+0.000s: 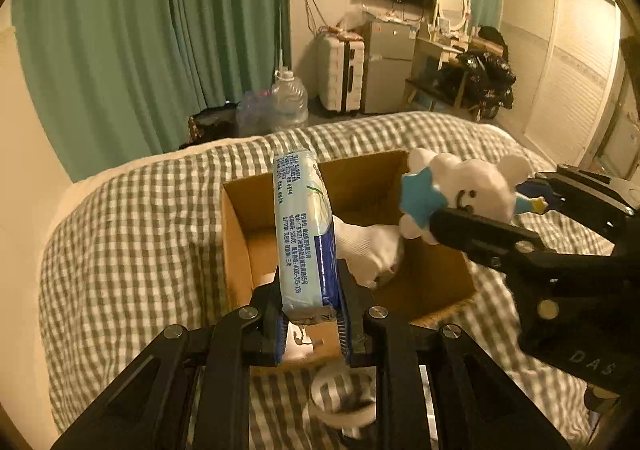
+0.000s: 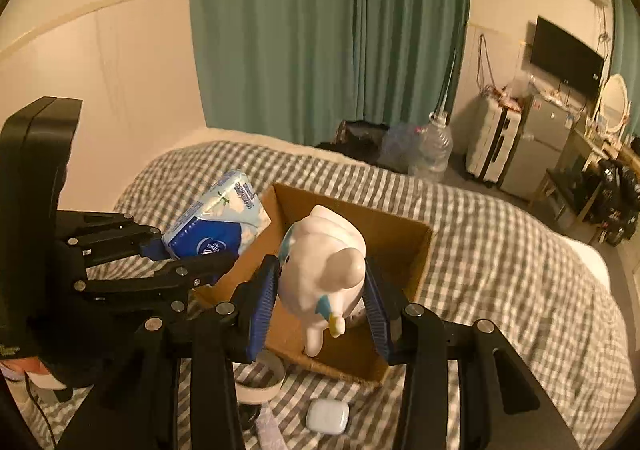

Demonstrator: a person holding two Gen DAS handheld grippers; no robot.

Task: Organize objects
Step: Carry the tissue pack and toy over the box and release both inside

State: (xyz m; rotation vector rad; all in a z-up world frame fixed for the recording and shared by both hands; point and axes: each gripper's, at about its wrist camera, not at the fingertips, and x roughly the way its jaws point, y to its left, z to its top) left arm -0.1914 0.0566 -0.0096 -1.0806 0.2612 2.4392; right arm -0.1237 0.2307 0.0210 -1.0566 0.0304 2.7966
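Left claw (image 1: 310, 324) is clenching my pale blue tissue pack (image 1: 304, 234); right claw (image 2: 320, 306) is gripping my white plush toy (image 2: 324, 266), both hovering above the open brown cardboard box (image 2: 416, 270) for dropping.

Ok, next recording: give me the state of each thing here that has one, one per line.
Left gripper: shut on the tissue pack.
Tissue pack: held in the air, tilted, above the box.
Right gripper: shut on the plush toy.
Plush toy: held above the box.
Cardboard box: open, on the bed, white cloth inside.
Earbud case: closed, lying on the bed beside the box.
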